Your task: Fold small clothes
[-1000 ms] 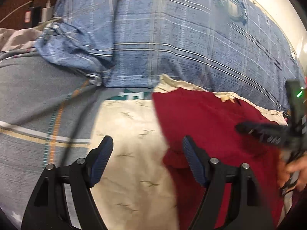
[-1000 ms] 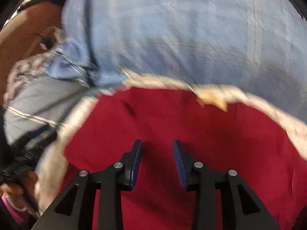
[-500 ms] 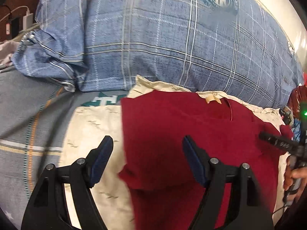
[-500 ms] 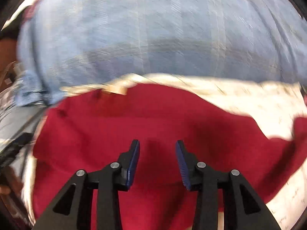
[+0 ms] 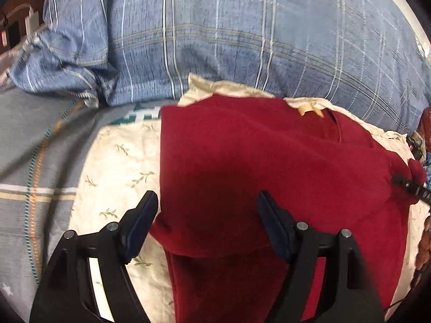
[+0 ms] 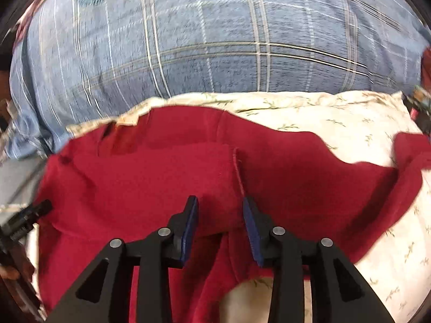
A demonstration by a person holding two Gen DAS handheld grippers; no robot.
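A dark red garment (image 5: 264, 167) lies spread on a cream leaf-print cloth (image 5: 118, 167). Its left side looks folded over, with a straight left edge. My left gripper (image 5: 207, 210) is open wide and empty, hovering over the garment's lower left part. In the right wrist view the red garment (image 6: 161, 177) fills the middle, with a sleeve (image 6: 377, 183) stretched out to the right. My right gripper (image 6: 219, 215) is open with a narrower gap, empty, above a seam near the garment's middle. The right gripper's tip (image 5: 409, 188) shows at the left view's right edge.
A large blue plaid pillow (image 5: 242, 40) lies behind the cream cloth and also fills the top of the right wrist view (image 6: 215, 40). A grey striped bedsheet (image 5: 32, 161) lies at left. A charger and cable (image 5: 27, 18) sit at the far left.
Both grippers have shifted over the garment: the left one further over its left half, the right one toward its right side, bringing the sleeve into view. Both stayed open.
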